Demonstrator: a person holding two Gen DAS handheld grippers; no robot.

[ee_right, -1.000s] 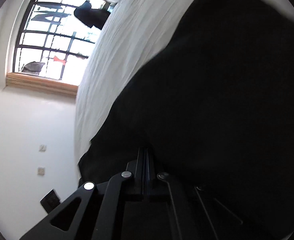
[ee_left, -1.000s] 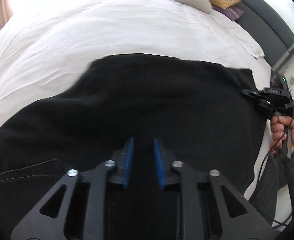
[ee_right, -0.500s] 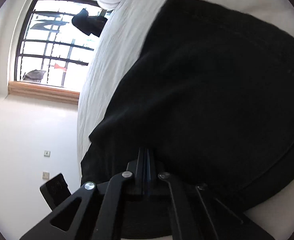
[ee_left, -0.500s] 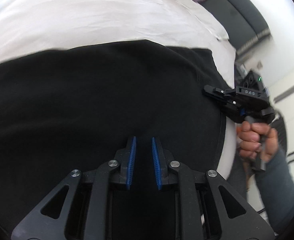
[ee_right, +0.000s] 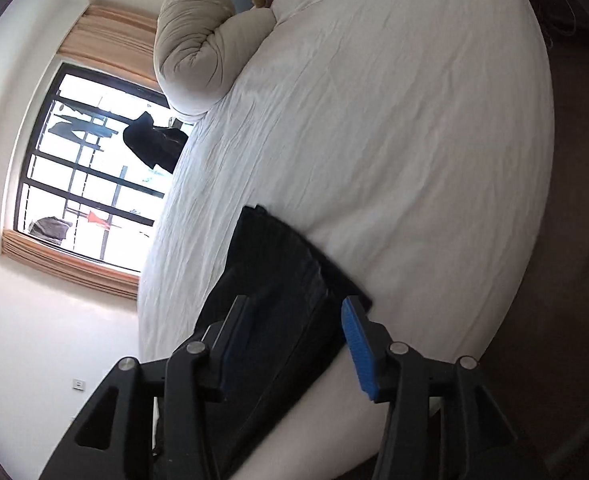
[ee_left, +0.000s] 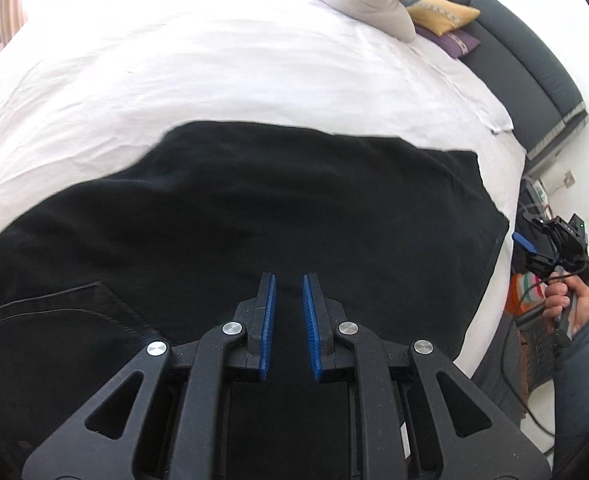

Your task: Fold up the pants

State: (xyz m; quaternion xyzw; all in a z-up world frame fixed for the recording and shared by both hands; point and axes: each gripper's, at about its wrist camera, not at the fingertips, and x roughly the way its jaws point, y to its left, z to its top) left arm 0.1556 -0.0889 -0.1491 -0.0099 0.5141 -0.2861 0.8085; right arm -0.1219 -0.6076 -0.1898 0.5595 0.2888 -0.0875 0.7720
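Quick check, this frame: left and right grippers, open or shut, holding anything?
Left gripper: open with a narrow gap, empty, over the black pants.
Right gripper: open wide, holding nothing, at the edge of the pants.

A home bedroom — white-sheeted bed (ee_left: 214,60), rolled duvet (ee_right: 198,48), cushions (ee_left: 442,12), curtained window (ee_right: 86,184).

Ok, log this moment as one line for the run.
pants: flat on bed, folded | left gripper: open above pants, empty | right gripper: open, empty, at pants edge
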